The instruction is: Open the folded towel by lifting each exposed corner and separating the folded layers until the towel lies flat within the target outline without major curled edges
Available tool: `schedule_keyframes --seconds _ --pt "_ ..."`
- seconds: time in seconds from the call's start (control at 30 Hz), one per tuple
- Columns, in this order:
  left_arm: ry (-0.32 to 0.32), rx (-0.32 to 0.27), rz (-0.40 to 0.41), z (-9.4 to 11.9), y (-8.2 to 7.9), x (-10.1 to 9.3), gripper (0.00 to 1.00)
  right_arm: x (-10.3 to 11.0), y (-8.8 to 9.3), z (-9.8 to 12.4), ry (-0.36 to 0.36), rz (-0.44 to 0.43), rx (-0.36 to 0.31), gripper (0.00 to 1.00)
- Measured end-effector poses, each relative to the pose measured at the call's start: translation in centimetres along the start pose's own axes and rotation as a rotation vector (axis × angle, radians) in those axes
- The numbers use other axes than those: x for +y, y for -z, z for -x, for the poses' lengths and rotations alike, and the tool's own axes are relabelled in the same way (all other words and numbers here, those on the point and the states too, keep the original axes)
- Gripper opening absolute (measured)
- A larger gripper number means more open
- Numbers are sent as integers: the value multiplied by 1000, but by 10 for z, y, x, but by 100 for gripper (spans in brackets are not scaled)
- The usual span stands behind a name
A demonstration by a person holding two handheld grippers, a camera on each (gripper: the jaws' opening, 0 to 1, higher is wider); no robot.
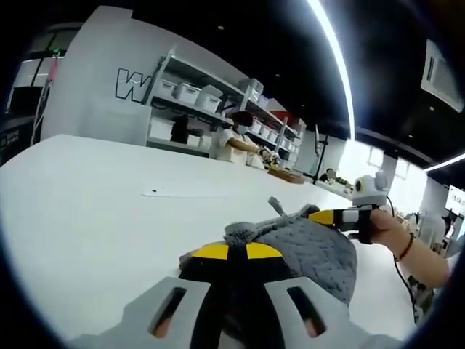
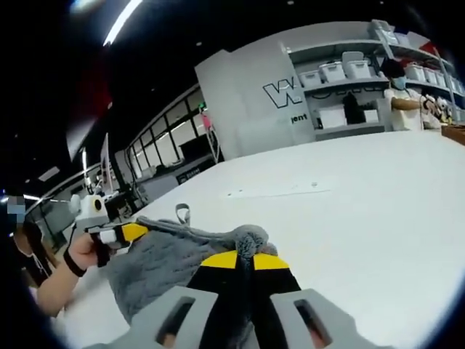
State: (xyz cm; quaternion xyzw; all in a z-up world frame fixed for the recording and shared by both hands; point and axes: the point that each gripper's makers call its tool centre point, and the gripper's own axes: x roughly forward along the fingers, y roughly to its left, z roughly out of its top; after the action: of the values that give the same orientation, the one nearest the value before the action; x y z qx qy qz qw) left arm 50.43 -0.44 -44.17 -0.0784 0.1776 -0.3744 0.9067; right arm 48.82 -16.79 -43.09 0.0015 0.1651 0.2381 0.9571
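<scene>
Grey terry towel (image 1: pixel 312 251) lies bunched on the white worktop (image 1: pixel 94 211), held at both ends. Left claw (image 1: pixel 237 251) is clamped on its edge at 6 o'clock; right claw (image 2: pixel 247 259) is likewise closed on a gathered fold.

Big white tabletop (image 1: pixel 87 196) fills the lower half of both views, pretty bare. Behind it there's a white wall panel with dark outlined lettering (image 1: pixel 131 85) at upper left of the left gripper view, next to metal shelving loaded with white storage bins (image 1: pixel 200 94). Ceiling's dark, with a long bright light strip (image 1: pixel 334 58) cutting across. Tall dark-framed windows (image 2: pixel 163 138) sit mid-left in the right gripper view.
</scene>
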Motion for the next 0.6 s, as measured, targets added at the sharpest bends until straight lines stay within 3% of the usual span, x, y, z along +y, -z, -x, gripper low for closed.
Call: schedule_keyframes --seconds 0.6 --pt "-30 -11 46 -2 -5 22 2 -5 9 0 -3 -71 -1 0"
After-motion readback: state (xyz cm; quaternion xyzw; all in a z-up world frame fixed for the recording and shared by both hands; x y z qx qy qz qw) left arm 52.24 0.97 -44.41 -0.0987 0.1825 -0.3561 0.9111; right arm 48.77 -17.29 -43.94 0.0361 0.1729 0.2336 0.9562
